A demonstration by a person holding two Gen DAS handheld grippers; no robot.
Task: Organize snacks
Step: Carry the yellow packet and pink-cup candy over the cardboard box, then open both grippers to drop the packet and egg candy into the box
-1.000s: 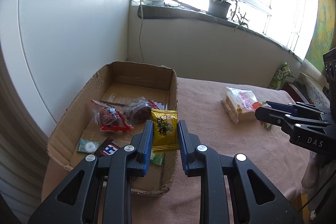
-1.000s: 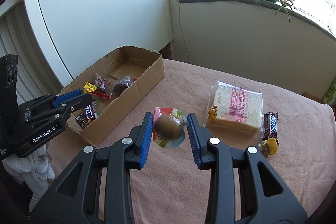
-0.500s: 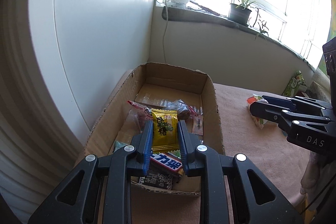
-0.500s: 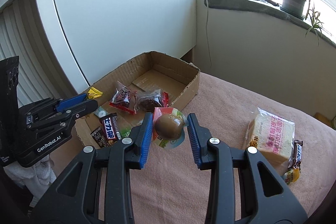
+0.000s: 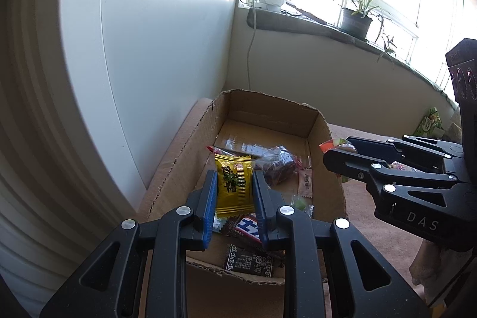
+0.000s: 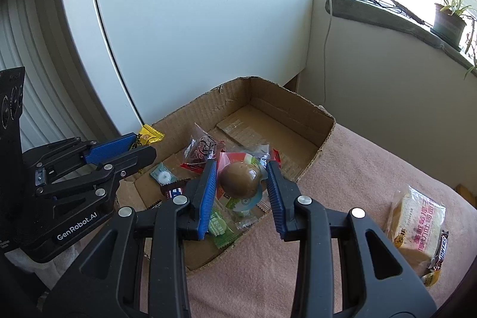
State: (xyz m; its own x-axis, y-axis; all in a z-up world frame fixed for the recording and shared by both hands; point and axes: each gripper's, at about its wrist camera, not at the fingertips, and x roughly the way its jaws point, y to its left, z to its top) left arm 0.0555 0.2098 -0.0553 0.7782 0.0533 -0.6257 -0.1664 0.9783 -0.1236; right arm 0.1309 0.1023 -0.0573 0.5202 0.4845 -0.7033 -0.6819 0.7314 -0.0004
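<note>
Left tool (image 5: 234,187) is clamped on a yellow candy packet (image 5: 233,184), held above the cardboard box (image 6: 301,106). Right tool (image 6: 241,181), at its 3 o'clock, grips a packaged braised egg (image 6: 240,179) over the box's near corner. A bread pack (image 6: 419,228) lies on the pink-covered surface (image 6: 351,169).

yellow candy pkt (image 5: 234,187), brown egg (image 6: 241,179), brown cardboard box (image 6: 310,115), pink tablecloth (image 6: 342,178)
</note>
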